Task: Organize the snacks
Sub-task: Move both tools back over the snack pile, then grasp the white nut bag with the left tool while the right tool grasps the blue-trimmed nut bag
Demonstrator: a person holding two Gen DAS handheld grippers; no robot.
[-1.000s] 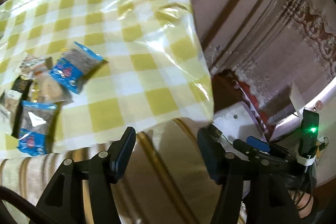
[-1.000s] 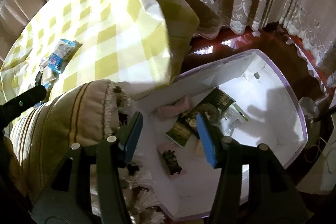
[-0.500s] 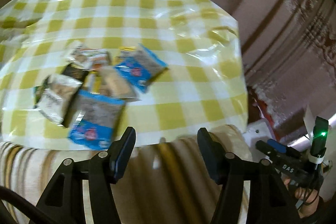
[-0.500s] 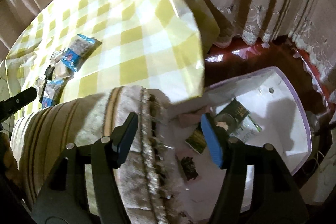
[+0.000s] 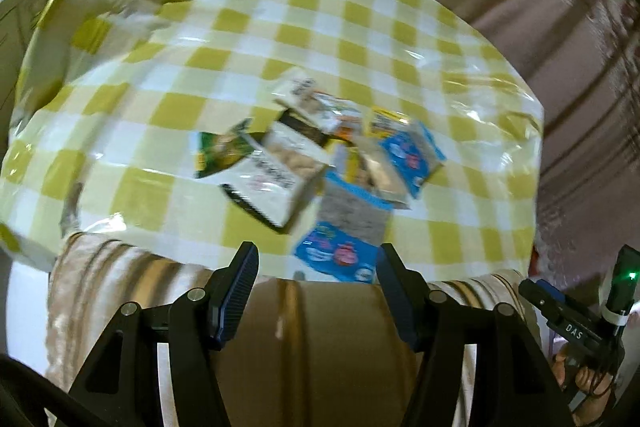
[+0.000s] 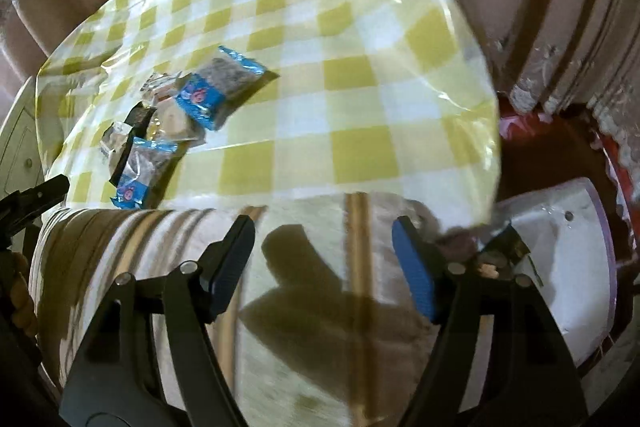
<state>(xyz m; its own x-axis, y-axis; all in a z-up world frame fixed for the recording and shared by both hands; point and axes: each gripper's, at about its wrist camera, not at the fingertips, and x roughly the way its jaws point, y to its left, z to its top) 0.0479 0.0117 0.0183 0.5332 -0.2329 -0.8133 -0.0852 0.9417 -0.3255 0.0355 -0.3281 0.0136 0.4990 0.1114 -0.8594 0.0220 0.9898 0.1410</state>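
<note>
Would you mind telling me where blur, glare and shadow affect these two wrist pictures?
Left wrist view: the snack packets are smeared by motion blur, and glare streaks the plastic-covered checked tablecloth. Right wrist view: sharper on the packets, blurred at the tablecloth's right edge; glare patches up top; a dark gripper-shaped shadow falls on the striped cushion. Both bow outward, fisheye fashion.

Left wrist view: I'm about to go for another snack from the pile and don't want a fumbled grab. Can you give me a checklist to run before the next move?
1. Left gripper empty, jaws apart: ok.
2. Right gripper empty, jaws apart: ok.
3. Snack pile in view on the checked tablecloth: ok.
4. Nearest blue packet lies ahead between the left jaws, but its near end is hidden behind the striped cushion: cannot tell if the path is free.
5. Packets overlap, so a single one may not lift clean: not ok.
6. White bin open, with room: ok.
</note>
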